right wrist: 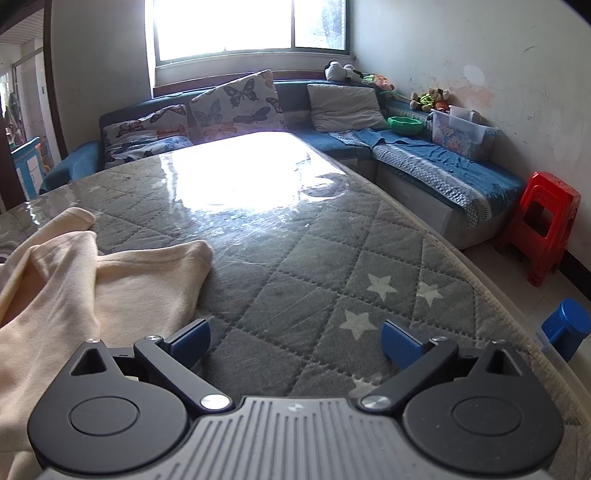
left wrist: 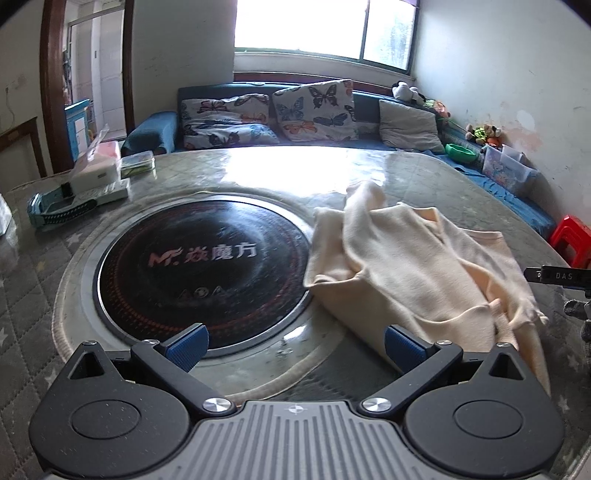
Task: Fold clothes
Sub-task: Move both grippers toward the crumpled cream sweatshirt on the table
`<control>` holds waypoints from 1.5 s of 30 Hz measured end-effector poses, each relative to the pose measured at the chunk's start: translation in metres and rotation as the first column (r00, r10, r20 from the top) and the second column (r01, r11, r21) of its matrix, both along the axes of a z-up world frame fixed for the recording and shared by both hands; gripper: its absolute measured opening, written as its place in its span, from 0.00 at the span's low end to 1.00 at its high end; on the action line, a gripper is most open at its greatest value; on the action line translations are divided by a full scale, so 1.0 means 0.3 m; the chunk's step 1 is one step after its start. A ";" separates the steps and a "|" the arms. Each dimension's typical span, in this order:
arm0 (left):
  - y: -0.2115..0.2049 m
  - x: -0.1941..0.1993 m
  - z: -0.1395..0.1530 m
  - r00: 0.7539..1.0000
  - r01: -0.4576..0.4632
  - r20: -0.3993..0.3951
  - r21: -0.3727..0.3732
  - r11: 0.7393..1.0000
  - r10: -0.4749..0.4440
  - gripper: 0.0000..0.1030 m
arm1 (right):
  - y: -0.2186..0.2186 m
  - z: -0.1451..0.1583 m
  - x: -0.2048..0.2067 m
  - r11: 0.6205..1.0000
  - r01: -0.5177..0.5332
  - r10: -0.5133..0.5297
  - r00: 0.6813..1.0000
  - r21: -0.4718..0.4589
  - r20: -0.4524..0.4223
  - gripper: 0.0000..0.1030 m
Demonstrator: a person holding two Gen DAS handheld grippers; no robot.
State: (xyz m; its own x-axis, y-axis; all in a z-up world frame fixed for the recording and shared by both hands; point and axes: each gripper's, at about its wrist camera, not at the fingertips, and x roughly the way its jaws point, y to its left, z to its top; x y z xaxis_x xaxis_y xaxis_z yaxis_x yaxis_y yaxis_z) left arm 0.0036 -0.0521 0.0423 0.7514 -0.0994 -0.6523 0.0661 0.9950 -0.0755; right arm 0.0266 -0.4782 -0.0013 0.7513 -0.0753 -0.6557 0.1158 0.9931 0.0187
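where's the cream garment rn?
The cream garment lies crumpled on the quilted table, right of the round black cooktop in the left wrist view; in the right wrist view it sits at left.

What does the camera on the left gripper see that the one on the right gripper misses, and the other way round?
Only the left wrist view shows the round black cooktop set into the table, the boxes at the table's far left corner, and the open left gripper.

Only the right wrist view shows the blue cylinder on the floor past the table edge and the open right gripper.

Both show the rumpled cream garment on the quilted table cover, the butterfly cushions, the red stool and the window.
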 end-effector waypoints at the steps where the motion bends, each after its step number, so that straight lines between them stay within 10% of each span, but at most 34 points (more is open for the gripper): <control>1: -0.008 0.001 0.004 1.000 0.006 -0.001 -0.001 1.000 -0.006 1.00 | 0.005 0.007 -0.011 1.000 -0.010 0.010 1.000 -0.003 0.001 0.97; 45: -0.149 -0.151 0.008 0.995 0.049 -0.087 0.089 0.995 -0.041 1.00 | 0.239 0.150 -0.434 0.954 -0.297 0.298 0.954 -0.039 0.026 0.96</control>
State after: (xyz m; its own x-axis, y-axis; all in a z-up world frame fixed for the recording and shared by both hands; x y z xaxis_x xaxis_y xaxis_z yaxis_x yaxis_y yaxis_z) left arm -0.0417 -0.0968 0.0447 0.6892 -0.0693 -0.7212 0.1085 0.9941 0.0082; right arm -0.1036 -0.4064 0.0437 0.7631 0.1327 -0.6325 -0.1849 0.9826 -0.0170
